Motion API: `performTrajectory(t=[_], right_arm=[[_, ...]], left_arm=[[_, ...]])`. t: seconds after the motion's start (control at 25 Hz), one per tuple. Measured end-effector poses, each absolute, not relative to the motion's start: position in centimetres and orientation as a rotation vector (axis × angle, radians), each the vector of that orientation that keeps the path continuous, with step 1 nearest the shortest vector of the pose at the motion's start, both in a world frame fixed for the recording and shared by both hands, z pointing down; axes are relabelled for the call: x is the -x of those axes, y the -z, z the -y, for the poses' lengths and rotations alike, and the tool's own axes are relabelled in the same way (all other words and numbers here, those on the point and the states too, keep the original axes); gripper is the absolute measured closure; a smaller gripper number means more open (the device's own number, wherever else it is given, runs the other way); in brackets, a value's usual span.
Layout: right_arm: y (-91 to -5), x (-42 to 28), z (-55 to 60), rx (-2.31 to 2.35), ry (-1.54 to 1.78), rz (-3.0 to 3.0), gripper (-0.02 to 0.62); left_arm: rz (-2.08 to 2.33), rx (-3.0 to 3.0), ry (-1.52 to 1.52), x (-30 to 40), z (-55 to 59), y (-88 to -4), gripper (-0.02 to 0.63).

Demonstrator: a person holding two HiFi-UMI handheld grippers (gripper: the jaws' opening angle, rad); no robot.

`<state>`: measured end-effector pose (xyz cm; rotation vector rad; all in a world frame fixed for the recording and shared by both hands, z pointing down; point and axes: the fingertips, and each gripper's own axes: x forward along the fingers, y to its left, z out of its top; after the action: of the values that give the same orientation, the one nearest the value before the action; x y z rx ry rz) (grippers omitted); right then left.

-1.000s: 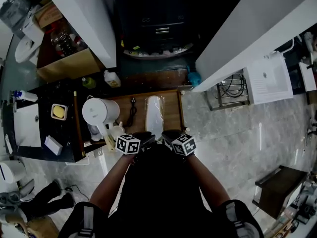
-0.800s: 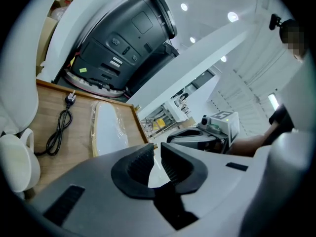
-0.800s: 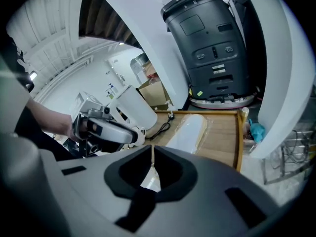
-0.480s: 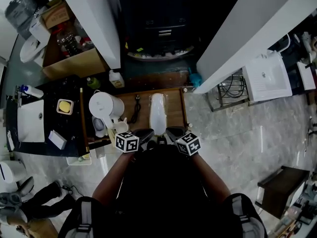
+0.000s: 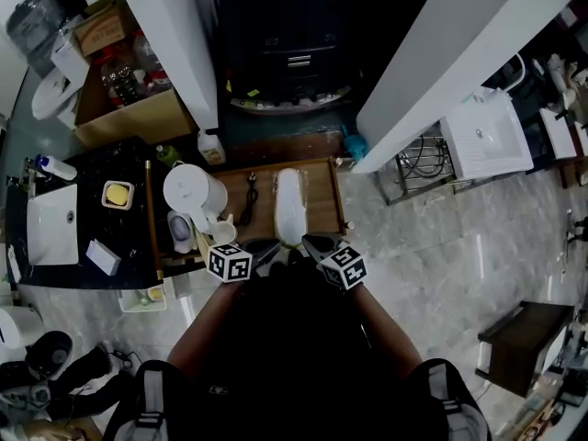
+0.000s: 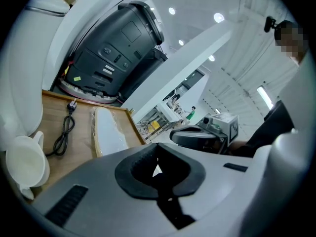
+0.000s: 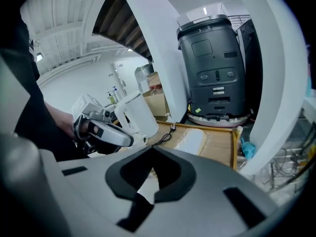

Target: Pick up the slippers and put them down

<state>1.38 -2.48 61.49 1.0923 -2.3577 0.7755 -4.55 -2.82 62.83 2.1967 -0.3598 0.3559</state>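
Head view: the slippers (image 5: 290,205) lie lengthwise in the middle of the wooden surface (image 5: 322,200), a flat white pack. A white kettle (image 5: 193,191) stands at the surface's left edge, with a black cable (image 5: 250,200) between it and the slippers. I note the left tool (image 5: 265,252) and right tool (image 5: 314,244) side by side over the near edge of the surface.

Left gripper view: left tool (image 6: 157,172) is closed tight, pads together, nothing between them. The slippers (image 6: 108,130) sit on the surface ahead of it, in clear wrap, with the cable (image 6: 64,130) to their left. A black machine (image 6: 116,48) stands beyond the surface's far edge.

Right gripper view: right tool (image 7: 149,177) is likewise closed on nothing. The slippers (image 7: 192,141) lie on the surface ahead, untouched. The kettle (image 7: 138,115) stands at the surface's left side.
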Motion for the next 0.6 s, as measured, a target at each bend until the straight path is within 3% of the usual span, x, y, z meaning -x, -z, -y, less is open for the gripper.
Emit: performTrajectory(t=[0.6], right_arm=[[-60.9,-1.3,2.0,-1.13,-0.743,2.359,0.589]], left_arm=[[0.342,-2.247,-0.339,4.7,2.6,-61.8,0.594]])
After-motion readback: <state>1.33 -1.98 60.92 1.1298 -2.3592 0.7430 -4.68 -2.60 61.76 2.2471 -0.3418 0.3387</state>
